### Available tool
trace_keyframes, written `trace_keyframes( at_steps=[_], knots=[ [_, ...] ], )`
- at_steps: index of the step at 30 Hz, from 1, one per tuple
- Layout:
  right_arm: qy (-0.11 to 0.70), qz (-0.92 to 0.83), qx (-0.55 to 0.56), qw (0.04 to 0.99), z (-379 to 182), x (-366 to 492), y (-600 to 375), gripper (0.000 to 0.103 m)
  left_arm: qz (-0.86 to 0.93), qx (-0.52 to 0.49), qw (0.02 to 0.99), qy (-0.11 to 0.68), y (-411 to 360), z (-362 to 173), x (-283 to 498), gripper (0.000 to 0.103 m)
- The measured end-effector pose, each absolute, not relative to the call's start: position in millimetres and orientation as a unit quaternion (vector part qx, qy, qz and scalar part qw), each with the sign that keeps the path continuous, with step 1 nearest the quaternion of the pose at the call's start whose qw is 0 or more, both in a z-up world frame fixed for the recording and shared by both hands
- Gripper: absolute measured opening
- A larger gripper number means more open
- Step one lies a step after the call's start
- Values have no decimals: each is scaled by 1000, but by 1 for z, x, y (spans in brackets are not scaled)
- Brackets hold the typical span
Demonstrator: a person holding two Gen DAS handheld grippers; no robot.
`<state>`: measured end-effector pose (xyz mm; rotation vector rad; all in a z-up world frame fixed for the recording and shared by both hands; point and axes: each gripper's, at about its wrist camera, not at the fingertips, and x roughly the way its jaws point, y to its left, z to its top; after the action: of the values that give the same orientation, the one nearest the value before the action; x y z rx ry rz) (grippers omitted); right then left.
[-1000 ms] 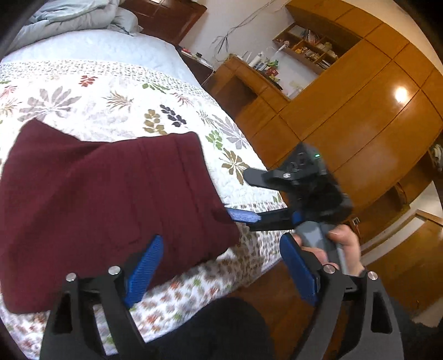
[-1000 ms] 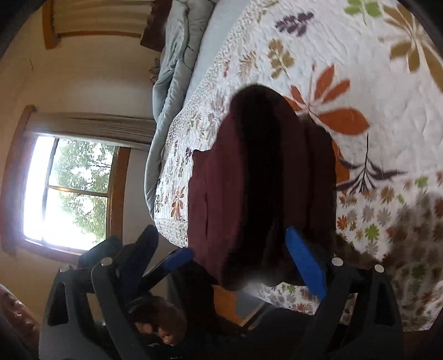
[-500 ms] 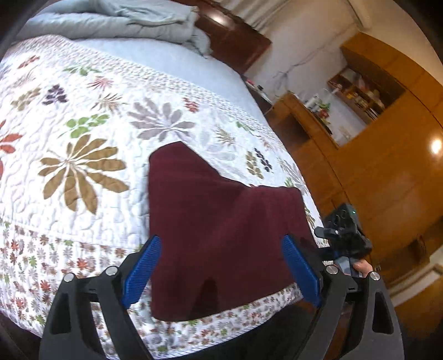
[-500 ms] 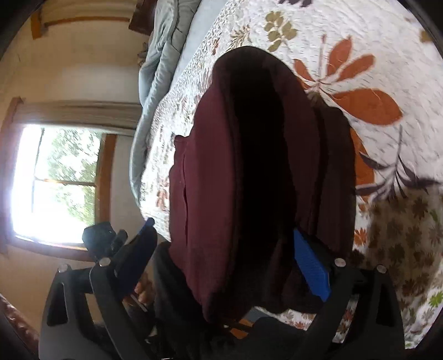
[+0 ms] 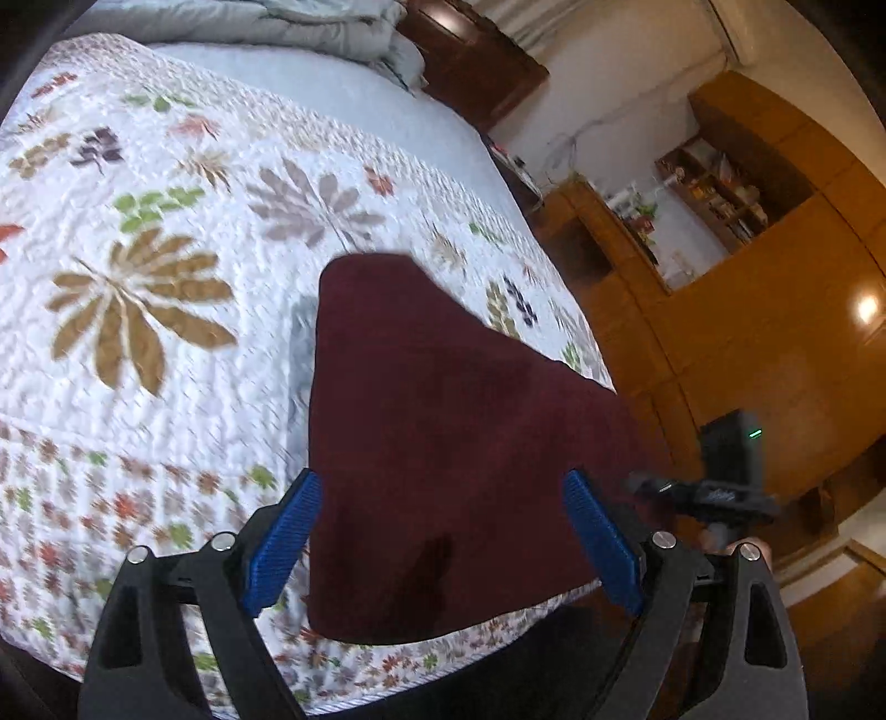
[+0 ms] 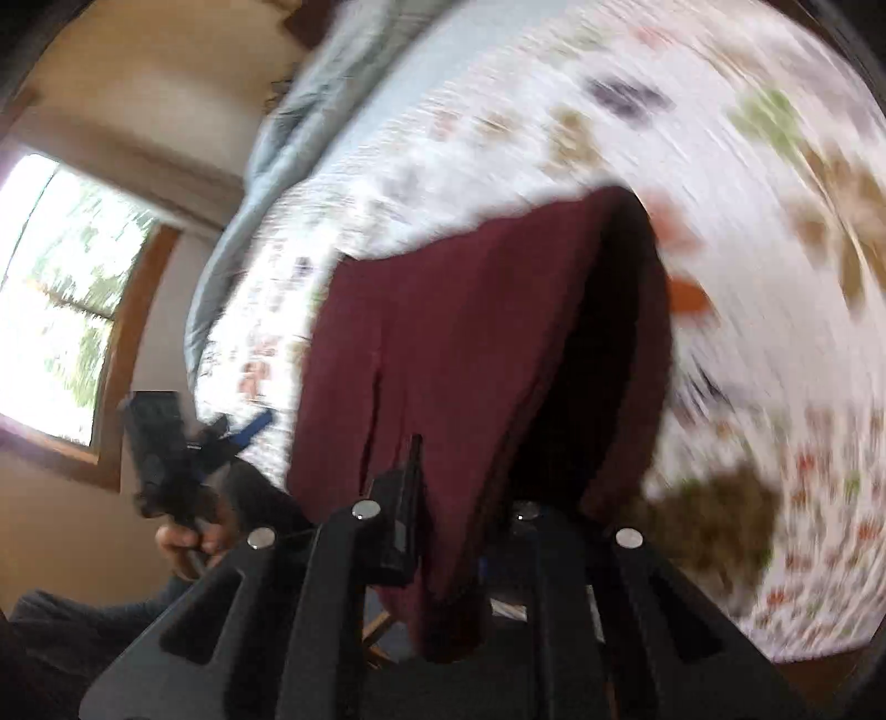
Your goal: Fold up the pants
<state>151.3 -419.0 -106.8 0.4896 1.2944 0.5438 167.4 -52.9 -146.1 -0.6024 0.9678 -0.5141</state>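
Note:
The dark red pants (image 5: 443,443) lie folded on the floral quilt (image 5: 166,266) near the bed's front edge. My left gripper (image 5: 443,537) hovers over their near part, open, blue pads (image 5: 282,537) spread to either side of the cloth. My right gripper (image 6: 448,531) is shut on the pants' near edge (image 6: 443,554), lifting the cloth (image 6: 470,343) into a hump; the view is motion-blurred. The right gripper also shows at the right in the left wrist view (image 5: 720,487), and the left gripper at the left in the right wrist view (image 6: 221,437).
A grey duvet (image 5: 310,27) is heaped at the head of the bed. Wooden cabinets and shelves (image 5: 747,232) stand beyond the bed's right side. A window (image 6: 55,299) is on the opposite wall. The bed's edge drops off just below the pants.
My right gripper has closed on the pants' near edge and swung with them. My left gripper, still open, has swung round to face across the bed with the pants between its pads.

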Motion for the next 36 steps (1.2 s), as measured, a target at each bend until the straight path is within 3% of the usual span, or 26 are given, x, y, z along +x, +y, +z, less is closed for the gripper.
trace_keyframes(
  at_steps=[2,5,9,13,15,16,19,20,21,24,28,31,33,34,36],
  knots=[
    [595,230,260,725,-144,141,-431,16,-243,-281,804,464,-60,-153,168,89],
    [564,238,315,725,-149,134,-441,21,-247,-273,806,464,-63,-150,168,89],
    [555,237,303,737,-130,134,-450,43,-257,-264,822,435,-57,-129,169,89],
    [524,207,291,773,-98,143,-473,57,-287,-257,821,421,-64,-122,167,89],
    [517,197,281,784,-89,156,-473,77,-307,-244,820,417,-74,-119,161,89],
    [524,198,279,780,-91,165,-470,80,-315,-233,821,415,-80,-119,158,89],
    [549,205,288,758,-111,196,-460,80,-329,-205,824,414,-95,-118,150,89],
    [555,205,289,752,-116,203,-459,68,-331,-201,823,414,-99,-119,149,89],
    [557,209,287,750,-121,212,-452,31,-332,-198,822,419,-104,-123,149,90],
    [542,220,255,770,-106,224,-436,26,-334,-194,812,437,-115,-137,149,90],
    [546,194,241,779,-120,231,-439,25,-335,-187,813,439,-128,-153,144,90],
    [545,197,261,772,-143,231,-446,33,-334,-183,812,442,-130,-154,142,90],
    [537,201,274,772,-135,223,-452,58,-339,-189,810,440,-125,-146,141,90],
    [537,196,272,774,-131,220,-453,63,-345,-196,810,432,-120,-138,142,91],
    [525,173,268,789,-117,210,-465,63,-351,-196,819,410,-108,-119,153,93]
  ],
)
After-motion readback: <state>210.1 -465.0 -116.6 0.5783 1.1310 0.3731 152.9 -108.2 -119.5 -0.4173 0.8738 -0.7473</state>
